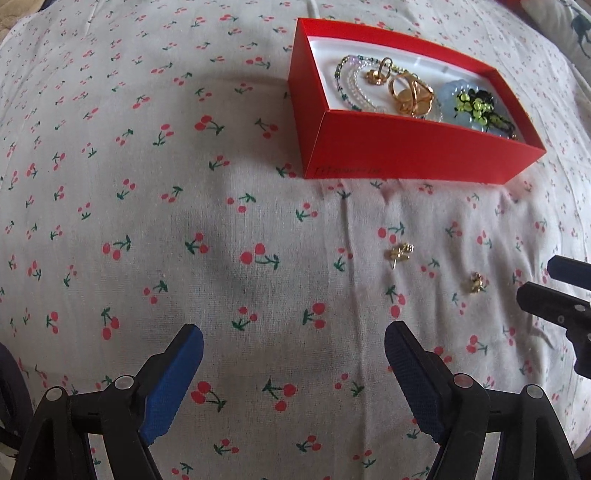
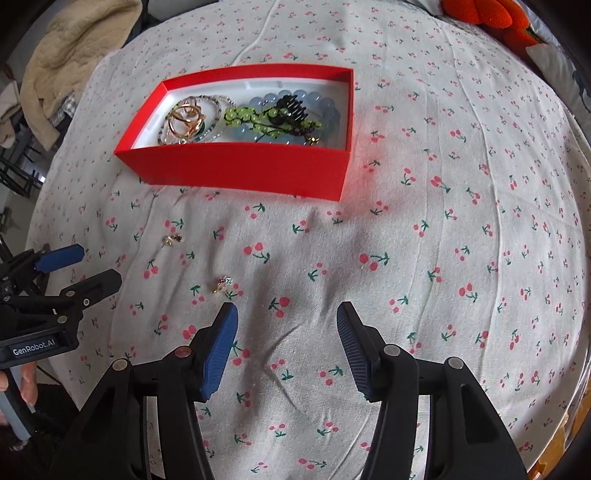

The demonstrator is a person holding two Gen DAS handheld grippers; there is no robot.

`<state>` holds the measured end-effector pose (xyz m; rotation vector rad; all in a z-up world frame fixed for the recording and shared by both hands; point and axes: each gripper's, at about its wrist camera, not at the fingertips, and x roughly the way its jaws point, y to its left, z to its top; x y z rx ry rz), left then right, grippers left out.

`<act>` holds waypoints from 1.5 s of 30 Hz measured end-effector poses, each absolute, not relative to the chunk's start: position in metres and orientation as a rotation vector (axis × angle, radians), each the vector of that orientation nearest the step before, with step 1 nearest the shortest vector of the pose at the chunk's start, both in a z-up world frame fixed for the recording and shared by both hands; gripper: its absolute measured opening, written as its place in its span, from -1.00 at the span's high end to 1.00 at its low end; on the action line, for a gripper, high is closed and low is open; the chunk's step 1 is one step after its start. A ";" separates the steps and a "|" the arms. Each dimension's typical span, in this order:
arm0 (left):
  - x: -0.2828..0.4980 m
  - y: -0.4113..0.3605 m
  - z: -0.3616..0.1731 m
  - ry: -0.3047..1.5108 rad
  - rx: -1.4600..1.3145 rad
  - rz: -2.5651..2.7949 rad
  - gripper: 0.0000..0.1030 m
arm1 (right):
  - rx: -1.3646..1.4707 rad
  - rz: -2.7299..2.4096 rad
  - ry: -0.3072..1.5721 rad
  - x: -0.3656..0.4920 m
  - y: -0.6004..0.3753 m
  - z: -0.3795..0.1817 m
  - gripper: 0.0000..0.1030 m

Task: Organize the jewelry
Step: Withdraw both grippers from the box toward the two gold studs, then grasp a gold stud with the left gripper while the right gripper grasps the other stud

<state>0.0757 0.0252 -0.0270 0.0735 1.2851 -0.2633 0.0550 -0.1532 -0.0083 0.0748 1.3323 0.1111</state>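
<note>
With both the left gripper (image 1: 293, 363) and right gripper (image 2: 287, 345) open and empty, each should settle squarely over one earring (image 2: 223, 286) on the bed (image 2: 443, 258) near the red box (image 2: 236, 168) before pinching.

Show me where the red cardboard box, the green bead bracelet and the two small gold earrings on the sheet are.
Red cardboard box (image 2: 240, 170), right wrist view, front wall.
Green bead bracelet (image 2: 242, 114), right wrist view, bead strand.
Gold earring nearer the box (image 1: 399, 253), left wrist view, its middle.
Other gold earring (image 1: 476, 282), left wrist view, its middle.

White cherry-print bedsheet (image 2: 443, 240), wrinkled, beige quilted blanket (image 2: 77, 48) top left, orange plush (image 2: 491, 18) top right corner.
</note>
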 end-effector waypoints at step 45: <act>0.095 0.001 -0.025 1.325 -0.134 -0.340 0.06 | 0.079 0.102 1.328 0.099 -0.112 -0.016 0.86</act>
